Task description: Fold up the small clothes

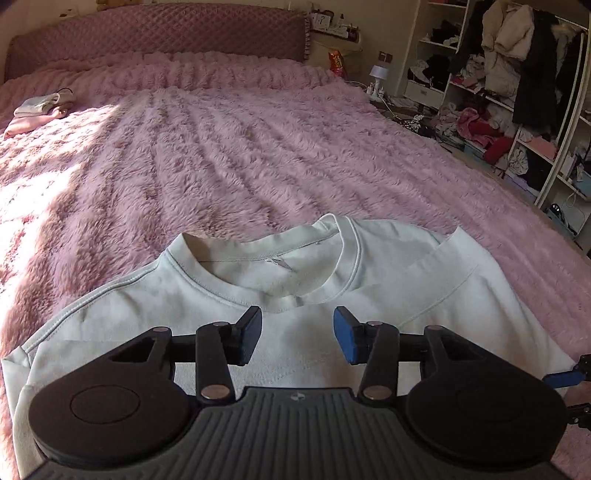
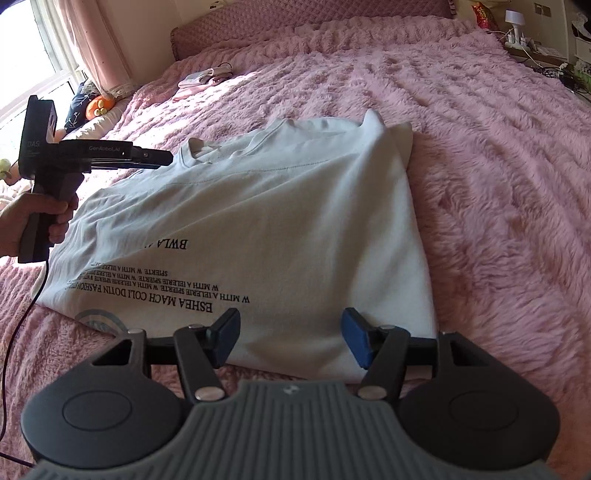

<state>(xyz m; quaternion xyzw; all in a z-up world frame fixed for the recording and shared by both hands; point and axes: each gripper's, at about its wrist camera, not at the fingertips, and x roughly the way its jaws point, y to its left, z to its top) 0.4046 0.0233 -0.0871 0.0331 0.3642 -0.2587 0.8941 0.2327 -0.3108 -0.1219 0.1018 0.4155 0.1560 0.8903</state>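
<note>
White shirt point(image 2: 280, 221) lies lengthwise on bed point(image 2: 498, 184); collar toward headboard point(image 1: 159, 33).

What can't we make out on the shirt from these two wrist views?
- White shirt print: left wrist view shows none of it; right wrist view shows it upside down, first words lost under a fold.
- Hem: both views, behind right gripper and left gripper bodies.
- Sleeves: tucked under or out of frame.

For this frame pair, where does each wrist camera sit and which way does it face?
Left wrist: on the left gripper, open over the white T-shirt near its collar, facing the headboard; no hand shows.
Right wrist: on the right gripper, open at the shirt's hem, looking up the pink bedspread; the left hand shows.
Shared: the T-shirt, the bedspread, the folded pile.
</note>
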